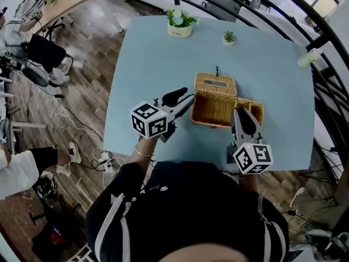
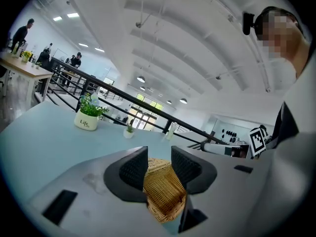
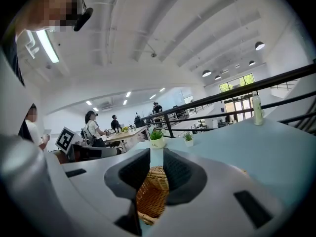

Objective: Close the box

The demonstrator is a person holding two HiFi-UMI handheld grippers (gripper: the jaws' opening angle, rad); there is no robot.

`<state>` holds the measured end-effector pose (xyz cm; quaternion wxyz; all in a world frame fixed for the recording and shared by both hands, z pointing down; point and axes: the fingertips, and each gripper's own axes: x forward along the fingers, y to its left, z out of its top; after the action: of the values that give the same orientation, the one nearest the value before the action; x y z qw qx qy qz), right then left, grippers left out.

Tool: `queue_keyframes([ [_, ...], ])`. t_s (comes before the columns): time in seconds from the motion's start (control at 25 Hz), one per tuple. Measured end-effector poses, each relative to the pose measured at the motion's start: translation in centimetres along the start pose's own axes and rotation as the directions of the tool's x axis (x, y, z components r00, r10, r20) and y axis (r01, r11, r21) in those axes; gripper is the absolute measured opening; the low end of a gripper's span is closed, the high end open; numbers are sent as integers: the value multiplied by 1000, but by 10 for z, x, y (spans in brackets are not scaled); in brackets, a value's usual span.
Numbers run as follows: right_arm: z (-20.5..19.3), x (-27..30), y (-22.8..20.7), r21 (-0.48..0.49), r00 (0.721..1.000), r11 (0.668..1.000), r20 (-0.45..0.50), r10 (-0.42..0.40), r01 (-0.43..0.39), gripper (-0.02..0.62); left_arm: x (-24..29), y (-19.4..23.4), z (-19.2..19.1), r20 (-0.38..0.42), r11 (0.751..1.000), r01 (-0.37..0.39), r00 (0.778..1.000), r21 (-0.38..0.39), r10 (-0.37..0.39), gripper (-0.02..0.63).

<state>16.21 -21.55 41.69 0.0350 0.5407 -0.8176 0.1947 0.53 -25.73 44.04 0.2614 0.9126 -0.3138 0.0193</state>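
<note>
A woven wicker box (image 1: 214,109) stands near the middle of the light blue table (image 1: 152,64). Its slotted lid (image 1: 215,84) is tipped up at the back, and a further wicker part (image 1: 252,109) lies at its right. My left gripper (image 1: 190,99) points at the box's left side, jaws apart; whether it touches the wicker I cannot tell. My right gripper (image 1: 239,113) reaches the box's right part from the front. In the left gripper view the box (image 2: 165,196) shows beyond the gap of the left gripper (image 2: 159,166). In the right gripper view the box (image 3: 150,199) lies below the narrow gap of the right gripper (image 3: 157,163).
A potted plant (image 1: 180,25) and a smaller one (image 1: 229,37) stand at the table's far edge. A pale bottle (image 1: 308,57) sits at the right edge by a black railing (image 1: 327,108). People sit at a wooden table (image 1: 65,1) far left. Cables (image 1: 71,124) lie on the floor.
</note>
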Motion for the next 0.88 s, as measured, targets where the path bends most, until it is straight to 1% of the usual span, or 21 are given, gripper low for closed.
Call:
queue_keyframes([
  [0.16, -6, 9, -7, 14, 999, 999, -29, 36, -36, 84, 15, 15, -6, -34, 999, -21, 999, -37, 20, 135],
  [0.28, -14, 16, -12, 18, 996, 998, -70, 53, -52, 86, 24, 29, -10, -43, 995, -41, 998, -92, 38, 135],
  [0.44, -26, 25, -19, 32, 992, 998, -115, 50, -46, 87, 34, 51, -18, -69, 985, -61, 996, -164, 50, 138],
  [0.72, -38, 44, -33, 46, 987, 998, -159, 38, -31, 95, 52, 79, -35, -128, 966, -72, 991, -248, 41, 152],
  [0.88, -44, 55, -44, 56, 983, 998, -181, 27, -17, 97, 64, 91, -42, -143, 947, -71, 989, -313, 27, 161],
])
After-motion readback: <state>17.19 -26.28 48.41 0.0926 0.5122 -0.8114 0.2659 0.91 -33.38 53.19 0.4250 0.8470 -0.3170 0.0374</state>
